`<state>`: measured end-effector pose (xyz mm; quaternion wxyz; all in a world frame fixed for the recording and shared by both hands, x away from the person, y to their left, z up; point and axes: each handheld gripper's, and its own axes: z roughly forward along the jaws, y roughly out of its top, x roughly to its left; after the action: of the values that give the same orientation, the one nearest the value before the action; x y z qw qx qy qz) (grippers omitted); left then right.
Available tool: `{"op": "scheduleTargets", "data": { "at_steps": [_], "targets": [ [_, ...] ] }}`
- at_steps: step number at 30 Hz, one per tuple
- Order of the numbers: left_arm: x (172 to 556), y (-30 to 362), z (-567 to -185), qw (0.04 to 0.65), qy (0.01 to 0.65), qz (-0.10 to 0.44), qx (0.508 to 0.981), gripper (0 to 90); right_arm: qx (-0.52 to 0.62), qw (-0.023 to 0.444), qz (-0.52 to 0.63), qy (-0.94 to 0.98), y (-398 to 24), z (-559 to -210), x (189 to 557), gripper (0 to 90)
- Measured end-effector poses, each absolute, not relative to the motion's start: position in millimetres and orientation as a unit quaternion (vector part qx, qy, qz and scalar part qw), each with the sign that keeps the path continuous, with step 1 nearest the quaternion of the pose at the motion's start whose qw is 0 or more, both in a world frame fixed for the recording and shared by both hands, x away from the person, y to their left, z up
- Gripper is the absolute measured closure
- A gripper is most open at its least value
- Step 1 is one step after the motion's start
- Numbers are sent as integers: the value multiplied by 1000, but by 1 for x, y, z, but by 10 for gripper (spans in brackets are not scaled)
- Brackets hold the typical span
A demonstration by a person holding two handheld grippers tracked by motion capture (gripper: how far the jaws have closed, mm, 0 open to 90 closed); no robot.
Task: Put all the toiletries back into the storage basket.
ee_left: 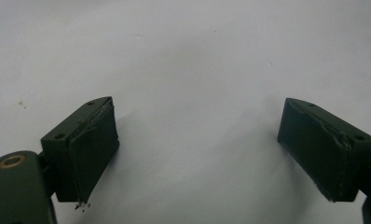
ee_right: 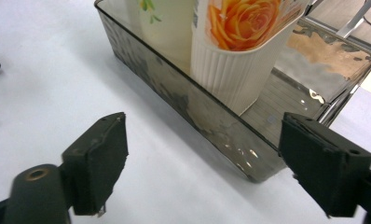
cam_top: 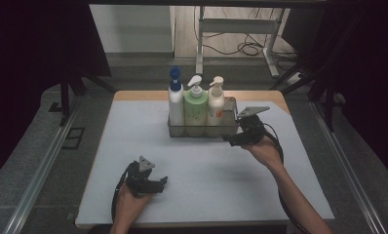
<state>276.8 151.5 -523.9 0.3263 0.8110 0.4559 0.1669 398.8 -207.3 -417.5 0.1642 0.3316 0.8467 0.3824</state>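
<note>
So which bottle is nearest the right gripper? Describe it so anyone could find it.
Find the smoky clear tray at the far side of the white table. Three pump bottles stand in it in a row. It is the right-hand one, the cream bottle with an orange rose; its neighbours are green and white with a blue top.

Surroundings: table, two bottles, room behind

White mat [cam_top: 206,190] on a wooden tabletop [cam_top: 143,95]; blue-capped white bottle [cam_top: 175,105] upright just beside a green pump bottle [cam_top: 195,111]; beyond, a grey desk frame [cam_top: 241,25], floor cables [cam_top: 249,48], black curtains [cam_top: 31,44].
</note>
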Motion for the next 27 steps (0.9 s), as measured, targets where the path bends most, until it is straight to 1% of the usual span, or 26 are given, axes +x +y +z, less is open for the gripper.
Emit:
{"op": "scheduleTargets", "data": {
  "at_steps": [6, 13, 18, 27],
  "targets": [
    [277, 151, -524, 326, 456, 166, 811, 117, 322, 169, 377, 851, -208, -415, 389, 125],
    [277, 152, -524, 326, 455, 167, 812, 117, 318, 176, 376, 853, -213, -412, 377, 39],
    [277, 152, -524, 326, 455, 167, 811, 117, 307, 182, 367, 859, -218, -411, 368, 0],
    [277, 152, -524, 326, 455, 167, 811, 117, 294, 189, 357, 866, -230, -410, 349, 0]
  ]
}}
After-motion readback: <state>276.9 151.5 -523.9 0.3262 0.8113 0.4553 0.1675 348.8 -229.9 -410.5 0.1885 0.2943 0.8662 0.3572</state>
